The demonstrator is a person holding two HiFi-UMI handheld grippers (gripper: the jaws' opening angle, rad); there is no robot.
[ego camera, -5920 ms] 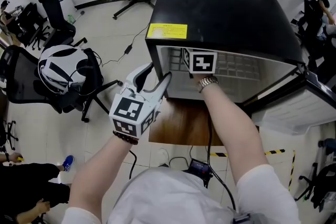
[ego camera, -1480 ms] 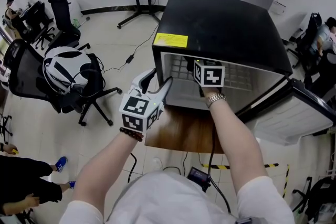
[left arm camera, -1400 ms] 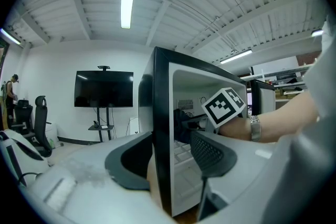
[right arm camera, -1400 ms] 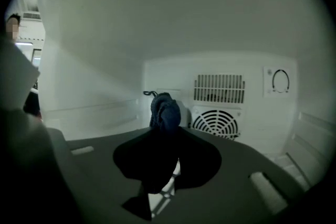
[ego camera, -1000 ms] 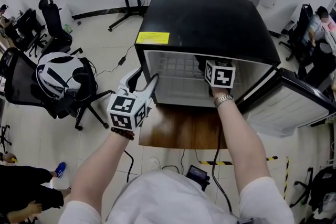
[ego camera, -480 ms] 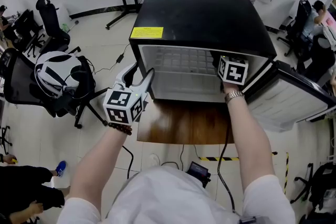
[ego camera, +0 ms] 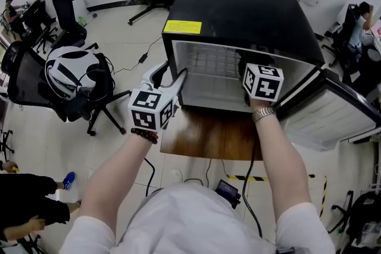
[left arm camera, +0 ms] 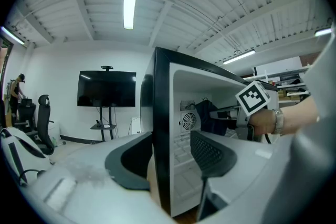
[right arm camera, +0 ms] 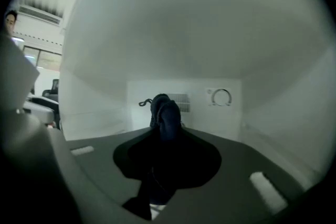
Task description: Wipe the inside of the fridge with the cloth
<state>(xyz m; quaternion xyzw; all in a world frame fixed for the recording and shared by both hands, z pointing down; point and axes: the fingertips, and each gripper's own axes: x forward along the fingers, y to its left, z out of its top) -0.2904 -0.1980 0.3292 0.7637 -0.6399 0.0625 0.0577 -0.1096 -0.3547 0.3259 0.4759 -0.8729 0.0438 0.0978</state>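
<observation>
Rightward is where the right gripper [right arm camera: 167, 136] has gone. Across the earlier frames its marker cube sat at the left part of the fridge [ego camera: 238, 9] opening, and it now sits at the right part, near the hinge side. The left gripper [left arm camera: 176, 153] has kept its post at the left front edge.

The right gripper's jaws stand narrow, clamped on a bunched dark blue cloth [right arm camera: 164, 110] that sticks up just past their tips, so the cloth is inside the cavity. Straight ahead of it, and well apart, the white back wall carries a vent grille [right arm camera: 179, 98] and, to the gripper's right of that, a round dial [right arm camera: 221, 97]. White side walls and ceiling close round it. I cannot tell whether the cloth touches any of them.

The left gripper's jaws stand wide, astride the front edge of the fridge's left wall, one outside and one inside, with white interior showing between the inner pad and the wall. It holds nothing.

Beyond the right gripper's right side the door [ego camera: 333, 122] hangs open. A wire shelf [ego camera: 211, 59] lies to its left inside, and a wooden top [ego camera: 208, 137] lies below the opening.

This looks like mid-wipe, between strokes. The next move calls for pressing the cloth flat against a surface, probably the right wall or the floor of the cavity, and dragging it steadily. The grip needs to stay firm so the bundle does not slip out.
</observation>
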